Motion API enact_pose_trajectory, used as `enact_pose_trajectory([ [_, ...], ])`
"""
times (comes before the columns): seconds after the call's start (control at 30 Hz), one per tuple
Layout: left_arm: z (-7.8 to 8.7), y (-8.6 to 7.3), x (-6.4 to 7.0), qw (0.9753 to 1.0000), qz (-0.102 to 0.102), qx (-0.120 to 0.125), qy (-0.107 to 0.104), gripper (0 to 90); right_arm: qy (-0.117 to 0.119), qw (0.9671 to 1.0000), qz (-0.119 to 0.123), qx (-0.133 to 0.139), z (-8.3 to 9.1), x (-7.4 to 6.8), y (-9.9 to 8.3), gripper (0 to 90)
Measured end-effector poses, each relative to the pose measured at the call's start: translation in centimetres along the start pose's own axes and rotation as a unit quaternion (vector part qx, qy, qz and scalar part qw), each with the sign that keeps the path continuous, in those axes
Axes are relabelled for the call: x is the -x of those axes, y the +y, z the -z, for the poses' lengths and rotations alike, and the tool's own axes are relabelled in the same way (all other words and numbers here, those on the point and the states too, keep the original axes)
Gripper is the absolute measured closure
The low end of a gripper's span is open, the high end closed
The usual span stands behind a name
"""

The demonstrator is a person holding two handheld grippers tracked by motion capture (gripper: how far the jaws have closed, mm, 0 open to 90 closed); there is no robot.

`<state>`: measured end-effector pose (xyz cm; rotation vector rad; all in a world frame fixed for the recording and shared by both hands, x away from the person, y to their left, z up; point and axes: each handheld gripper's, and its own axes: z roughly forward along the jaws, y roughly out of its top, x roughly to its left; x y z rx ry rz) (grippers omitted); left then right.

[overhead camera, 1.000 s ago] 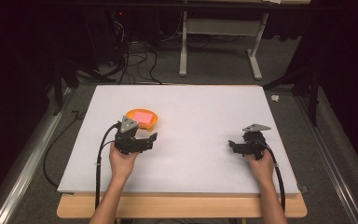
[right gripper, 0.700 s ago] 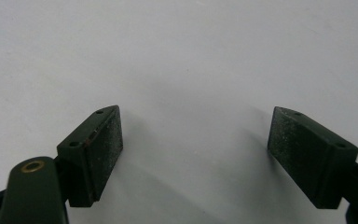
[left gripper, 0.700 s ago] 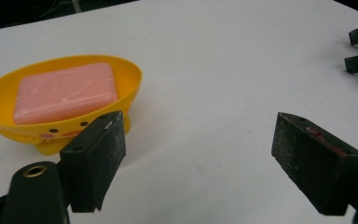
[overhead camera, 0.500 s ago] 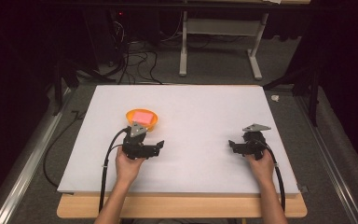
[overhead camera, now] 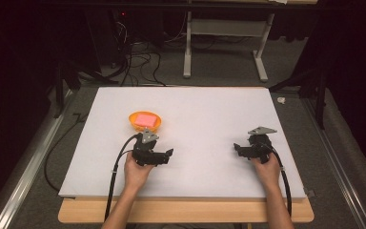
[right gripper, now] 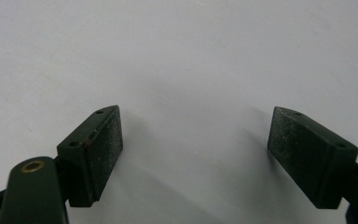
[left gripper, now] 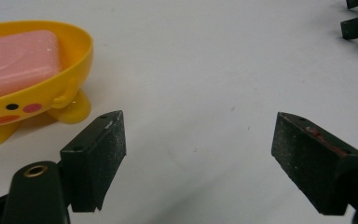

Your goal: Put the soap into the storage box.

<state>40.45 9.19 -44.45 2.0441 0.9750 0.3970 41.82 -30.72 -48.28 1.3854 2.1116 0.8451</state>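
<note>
1. The yellow plastic duck-faced soap dish holding a pink soap bar stands left of centre on the white worktop.
2. The left gripper, near the front edge, gapes wide, empty.
3. The right gripper, towards the front right corner, likewise spread, holds nothing.

The surface is plain white, with a pale wood edge along its near side. On it stands a yellow-orange dish painted with a small face: black dot eyes, a pink cheek spot and an orange mouth. A pink bar, probably soap, lies in it. The left tool and the right tool are black, with brass-coloured rivets and speckled dusty pads; one left pad shows a reddish smear. The floor looks dark grey.
</note>
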Motion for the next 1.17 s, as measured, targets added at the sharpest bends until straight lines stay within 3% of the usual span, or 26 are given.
enact_pose_trajectory([
  [0.4,-1.9,-0.5,0.1,0.9998,0.002,-0.021,-0.004,18.5,0.0,1.0,0.0,0.0,0.0,0.0,0.0,18.6],
  [0.8,-3.8,-1.6,0.0,0.9981,-0.008,-0.055,0.026,18.7,0.0,1.0,0.0,0.0,0.0,0.0,0.0,18.6],
  [0.9,-4.0,-2.2,0.0,0.9988,-0.006,-0.042,0.026,17.9,0.0,1.0,0.0,0.0,0.0,0.0,0.0,18.6],
  [1.17,-4.0,-2.3,0.0,0.9988,-0.007,-0.04,0.027,18.1,0.0,1.0,0.0,0.0,0.0,0.0,0.0,18.5],
])
